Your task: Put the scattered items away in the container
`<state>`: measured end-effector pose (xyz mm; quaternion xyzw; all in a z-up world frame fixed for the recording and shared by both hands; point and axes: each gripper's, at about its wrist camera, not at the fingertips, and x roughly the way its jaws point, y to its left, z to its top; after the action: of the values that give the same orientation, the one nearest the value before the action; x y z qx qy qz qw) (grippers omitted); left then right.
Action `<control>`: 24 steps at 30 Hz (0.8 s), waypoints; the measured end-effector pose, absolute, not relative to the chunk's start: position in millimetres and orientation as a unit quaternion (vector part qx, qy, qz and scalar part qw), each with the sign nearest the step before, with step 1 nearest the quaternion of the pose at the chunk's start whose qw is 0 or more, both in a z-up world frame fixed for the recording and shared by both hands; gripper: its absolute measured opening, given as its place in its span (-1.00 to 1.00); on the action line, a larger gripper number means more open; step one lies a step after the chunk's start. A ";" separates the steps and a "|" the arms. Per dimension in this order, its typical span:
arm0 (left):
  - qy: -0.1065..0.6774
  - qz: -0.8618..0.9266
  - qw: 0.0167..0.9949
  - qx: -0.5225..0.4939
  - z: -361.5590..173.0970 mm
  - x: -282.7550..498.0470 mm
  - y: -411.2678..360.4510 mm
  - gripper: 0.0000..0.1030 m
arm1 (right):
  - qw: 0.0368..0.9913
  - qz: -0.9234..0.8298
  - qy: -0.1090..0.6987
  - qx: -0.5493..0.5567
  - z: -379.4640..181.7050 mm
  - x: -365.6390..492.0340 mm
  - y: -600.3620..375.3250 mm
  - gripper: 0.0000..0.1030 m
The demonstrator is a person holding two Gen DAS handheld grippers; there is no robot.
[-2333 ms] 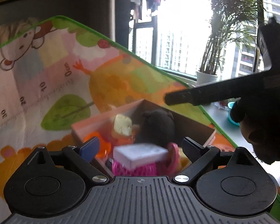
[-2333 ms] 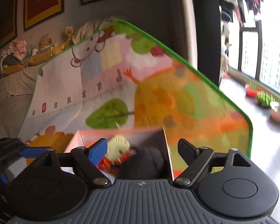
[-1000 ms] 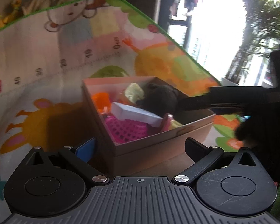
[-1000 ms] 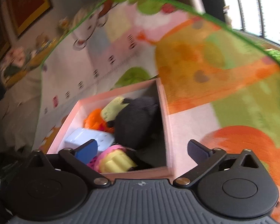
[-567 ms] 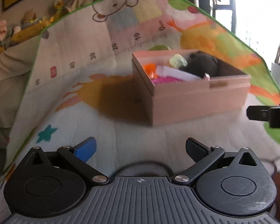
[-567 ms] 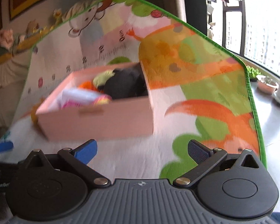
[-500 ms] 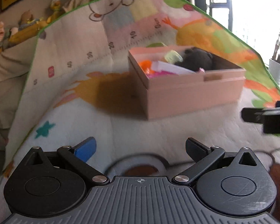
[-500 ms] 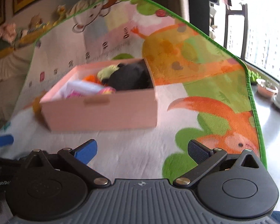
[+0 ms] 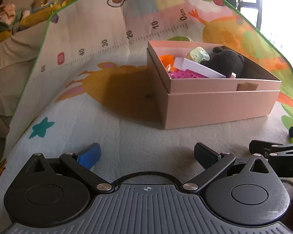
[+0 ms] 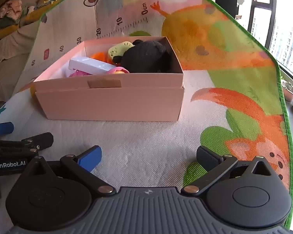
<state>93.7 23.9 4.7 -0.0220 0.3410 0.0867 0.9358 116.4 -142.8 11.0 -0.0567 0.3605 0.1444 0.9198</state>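
A pink cardboard box [image 9: 220, 105] [image 10: 111, 105] stands on the play mat ahead of both grippers. Inside it lie a black plush toy [image 9: 227, 62] [image 10: 146, 56], a white flat box [image 9: 197, 68] [image 10: 89, 63], a pale green toy [image 9: 199, 53] [image 10: 118, 50], an orange item [image 9: 167, 60] [image 10: 99, 55] and a pink mesh item [image 9: 185, 75] [image 10: 80, 74]. My left gripper [image 9: 146, 155] is open and holds nothing, low over the mat, well short of the box. My right gripper [image 10: 149, 156] is also open and holds nothing, beside it on the right.
The colourful play mat [image 9: 107, 62] [image 10: 234, 107] with a ruler print covers the surface; its green edge [image 10: 283, 101] drops to the floor on the right. A sofa with soft toys [image 9: 15, 17] lies at far left. A window [image 10: 279, 25] is at the right.
Both grippers have drawn back and down from over the box to low above the mat in front of it. The box's contents stay in place.
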 end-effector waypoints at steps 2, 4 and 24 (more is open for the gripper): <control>0.342 0.085 0.935 -0.028 4.3 95.3 25.8 1.00 | 0.921 0.140 0.359 -0.057 10.0 120.4 -141.4 1.00; 0.342 0.086 0.936 -0.025 4.4 96.0 24.8 1.00 | 0.923 0.136 0.356 -0.054 9.0 123.9 -141.3 1.00; 0.342 0.086 0.935 -0.031 4.5 94.8 27.7 1.00 | 0.931 0.130 0.338 -0.049 6.1 119.6 -140.8 1.00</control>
<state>94.8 27.7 4.5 -0.0313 0.3415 0.0863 0.9354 119.6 -140.8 6.1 -0.0492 0.3381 0.1299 0.9308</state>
